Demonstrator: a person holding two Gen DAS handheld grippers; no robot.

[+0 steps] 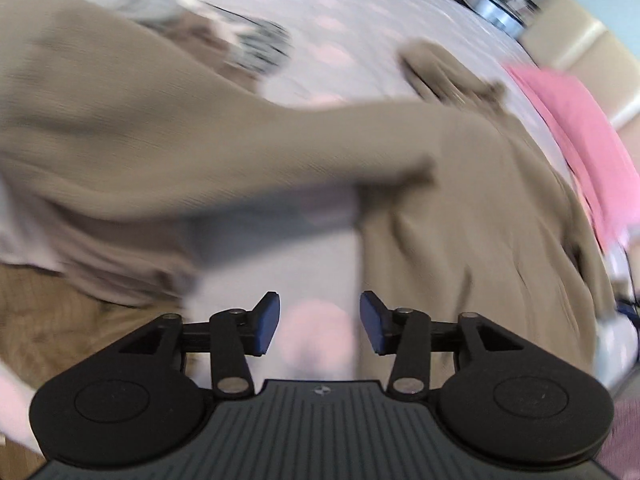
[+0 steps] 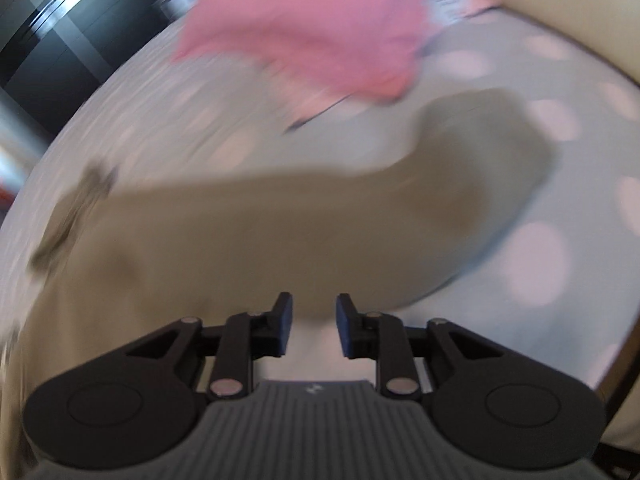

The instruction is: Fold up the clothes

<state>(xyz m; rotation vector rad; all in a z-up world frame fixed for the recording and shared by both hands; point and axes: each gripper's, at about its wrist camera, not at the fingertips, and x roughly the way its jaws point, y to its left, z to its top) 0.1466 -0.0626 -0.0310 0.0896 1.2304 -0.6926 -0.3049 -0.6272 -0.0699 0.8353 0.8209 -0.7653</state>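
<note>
A tan knit garment (image 1: pixel 168 148) lies spread on a white bedsheet with pale pink dots (image 1: pixel 320 40), one sleeve reaching across the middle of the left wrist view. My left gripper (image 1: pixel 319 326) hovers open just short of it, nothing between its blue pads. In the right wrist view the same tan garment (image 2: pixel 240 232) fills the centre, blurred by motion. My right gripper (image 2: pixel 314 326) is open over its near edge and holds nothing. A pink garment (image 2: pixel 312 28) lies beyond it on the dotted sheet (image 2: pixel 540 248).
The pink garment (image 1: pixel 580 136) shows at the right in the left wrist view. A grey-and-white striped piece of clothing (image 1: pixel 256 44) lies at the far side. A cream headboard or wall (image 2: pixel 568 8) borders the bed; dark furniture (image 2: pixel 60 32) stands at the far left.
</note>
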